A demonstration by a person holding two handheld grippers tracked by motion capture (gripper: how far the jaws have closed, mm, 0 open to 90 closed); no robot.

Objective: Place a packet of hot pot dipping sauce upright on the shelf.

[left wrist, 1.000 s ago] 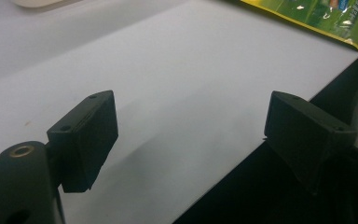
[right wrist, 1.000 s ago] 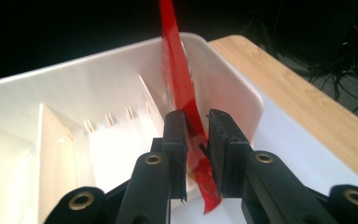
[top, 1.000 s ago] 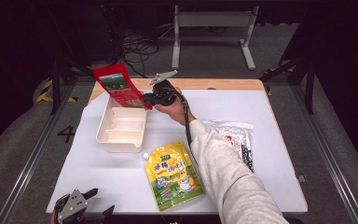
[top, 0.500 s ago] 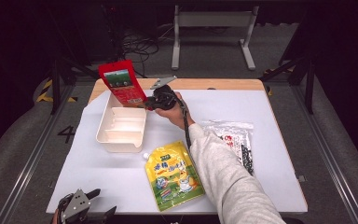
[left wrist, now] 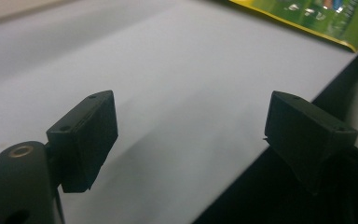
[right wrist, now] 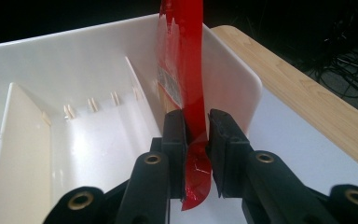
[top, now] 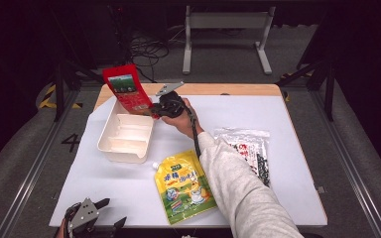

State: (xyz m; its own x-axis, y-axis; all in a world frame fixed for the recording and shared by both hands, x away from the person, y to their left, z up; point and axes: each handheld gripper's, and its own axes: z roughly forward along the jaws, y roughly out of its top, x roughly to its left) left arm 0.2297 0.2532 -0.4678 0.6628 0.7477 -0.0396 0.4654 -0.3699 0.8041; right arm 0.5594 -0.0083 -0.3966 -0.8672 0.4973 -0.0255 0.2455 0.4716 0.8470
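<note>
Currently my right gripper [top: 155,110] pinches the red pouch [top: 127,89] over the white tray [top: 110,148]; next, lower and release it inside.

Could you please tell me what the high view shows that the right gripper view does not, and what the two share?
High view alone: the yellow pouch, the clear bag with dark contents, and the left gripper at the table's near edge.

Right gripper view alone: the right gripper with its pads pressed on the red packet's lower edge.

Both: the red packet, the white divided tray, and the wooden table edge.
</note>
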